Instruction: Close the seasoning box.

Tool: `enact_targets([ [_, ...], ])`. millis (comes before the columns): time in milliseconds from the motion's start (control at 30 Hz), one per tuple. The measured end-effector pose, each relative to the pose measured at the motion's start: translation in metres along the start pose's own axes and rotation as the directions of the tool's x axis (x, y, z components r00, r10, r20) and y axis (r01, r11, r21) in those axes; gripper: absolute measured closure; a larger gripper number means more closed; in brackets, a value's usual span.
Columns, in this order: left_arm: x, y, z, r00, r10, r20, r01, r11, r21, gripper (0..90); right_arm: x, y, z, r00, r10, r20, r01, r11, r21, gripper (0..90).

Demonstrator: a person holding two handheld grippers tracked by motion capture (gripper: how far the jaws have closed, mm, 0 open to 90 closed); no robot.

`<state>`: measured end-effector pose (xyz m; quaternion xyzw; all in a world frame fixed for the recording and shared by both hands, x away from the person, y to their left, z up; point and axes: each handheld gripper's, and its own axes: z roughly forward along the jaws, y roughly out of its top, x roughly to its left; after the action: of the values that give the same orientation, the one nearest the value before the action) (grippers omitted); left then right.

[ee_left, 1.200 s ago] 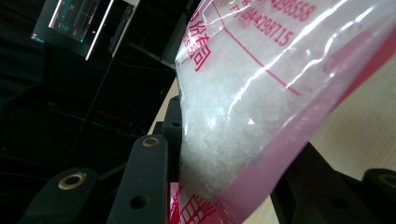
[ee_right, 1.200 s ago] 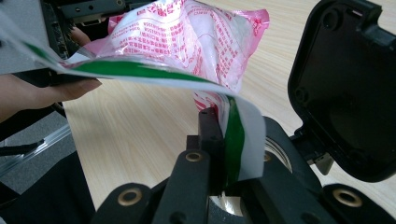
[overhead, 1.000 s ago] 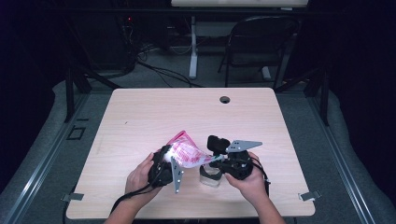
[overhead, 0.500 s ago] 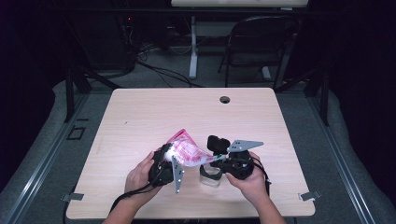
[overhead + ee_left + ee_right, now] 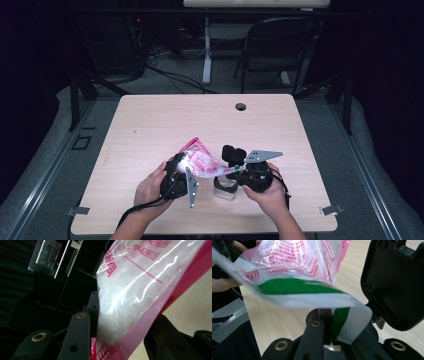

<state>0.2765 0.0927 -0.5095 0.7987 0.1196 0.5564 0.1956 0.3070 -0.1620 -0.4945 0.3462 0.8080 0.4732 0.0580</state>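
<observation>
We find almost nothing changed between the earlier high views and now: both hands sit in the same spots at the lower middle of the frame, and the bag hangs between them just as it did. We read that as a steady hold, with the work paused on a stretched bag rather than moving on.

The left hand-held gripper (image 5: 181, 170) is clamped on the bag of white grains (image 5: 200, 160); in the left gripper view its two black jaws stand on either side of the bulging lower part of the bag (image 5: 130, 297), pressing it between them. The right hand-held gripper (image 5: 239, 172) has its jaws pinched together on the flat white-and-green edge strip (image 5: 312, 293) of the same bag, as the right gripper view shows at its lower middle.

So the bag is held off the surface (image 5: 150, 125) at both ends, slanting from the left hand (image 5: 150, 187) up toward the centre, with the right hand (image 5: 270, 192) to its right. A small clear container (image 5: 226, 186) stands on the surface just below the bag, between the hands. We judge the bag is being held ready to open or tip toward it.

The high view gives the layout: the hands, the container, the bare surface and its cable hole (image 5: 241, 106) in the upper middle. The left gripper view alone shows the white grains and red print through the film; the right gripper view alone shows the green band at the seal.
</observation>
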Motion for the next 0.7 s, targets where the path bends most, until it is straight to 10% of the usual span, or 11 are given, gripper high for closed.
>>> enact_targets([
  [700, 0.0012, 0.0068, -0.0053, 0.9985, 0.05, -0.021, -0.05, 0.9987, -0.004, 68.3, -0.0003, -0.0044, 0.0023, 0.9996, -0.004, 0.028, 0.004, 1.0, 0.013, 90.0],
])
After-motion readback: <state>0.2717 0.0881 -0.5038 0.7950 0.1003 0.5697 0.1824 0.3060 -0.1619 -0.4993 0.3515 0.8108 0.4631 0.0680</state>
